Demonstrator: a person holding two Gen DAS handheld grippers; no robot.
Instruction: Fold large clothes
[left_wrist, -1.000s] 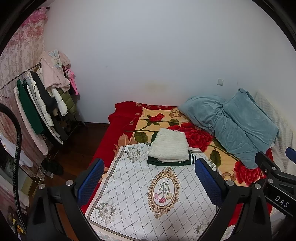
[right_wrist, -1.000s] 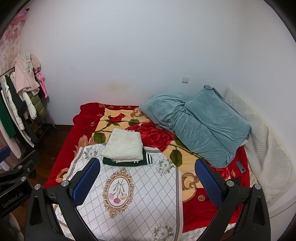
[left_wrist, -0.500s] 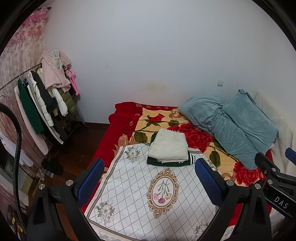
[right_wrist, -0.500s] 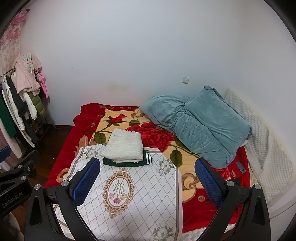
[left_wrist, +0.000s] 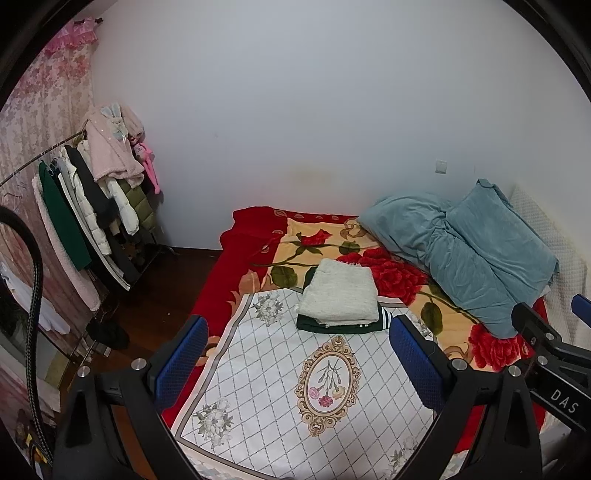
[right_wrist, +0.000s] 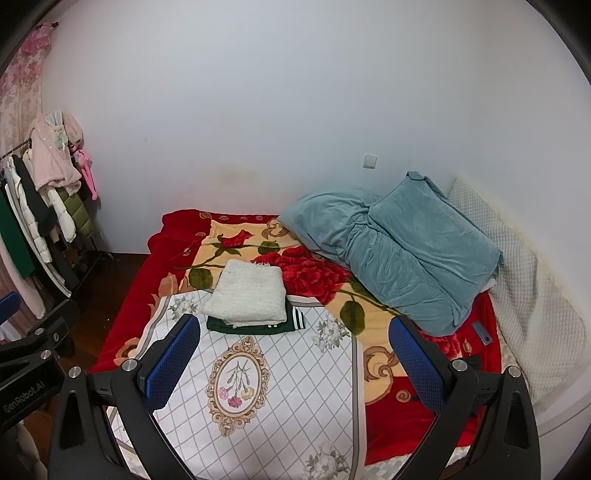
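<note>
While both the left gripper (left_wrist: 297, 363) and right gripper (right_wrist: 293, 360) hang released above the cloth (left_wrist: 288, 387), the folded stack (left_wrist: 340, 297) sits at its far edge; a careless reach could topple it.

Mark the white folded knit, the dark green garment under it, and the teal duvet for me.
white folded knit (right_wrist: 247, 291), right wrist view, middle of its top face.
dark green garment (right_wrist: 258, 328), right wrist view, front edge showing below the knit.
teal duvet (left_wrist: 476, 254), left wrist view, middle of the heap.
</note>
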